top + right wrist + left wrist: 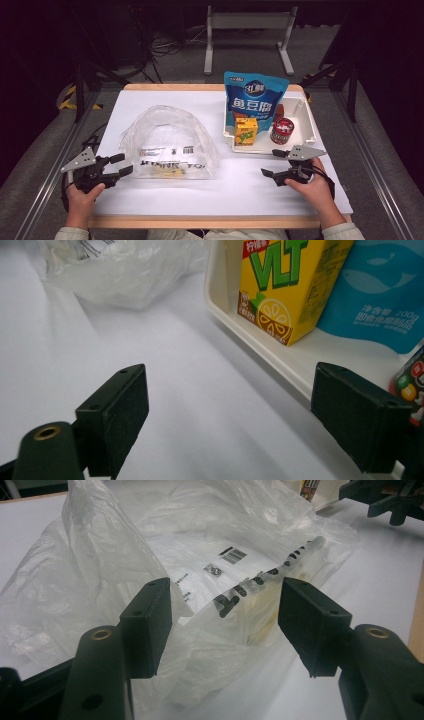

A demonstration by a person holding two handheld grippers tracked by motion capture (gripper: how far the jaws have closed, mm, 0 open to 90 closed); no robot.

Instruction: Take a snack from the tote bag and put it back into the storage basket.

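Beyond my right jaws, the blue pouch (372, 295) and the yellow carton (285, 285) run off the top edge. What lies inside the clear plastic bag (210, 580) ahead of my left jaws is too blurred to tell.

My bench sits in a lab: white table (165, 200) on aluminium rails (50, 170), cables (165, 47) on grey floor, dark surroundings.

Yellow carton (285, 285): "VLT" in green letters above a lemon-slice emblem; small print on a red band at top, too cut off to read.
Blue pouch (255, 102): large white "鱼豆腐"; round logo reading "31鲜"; in the right gripper view, "净含量: 200g".
Clear plastic bag (200, 580): barcode, QR-type square, bold black lettering, illegible.
Red can (282, 131): label unreadable.
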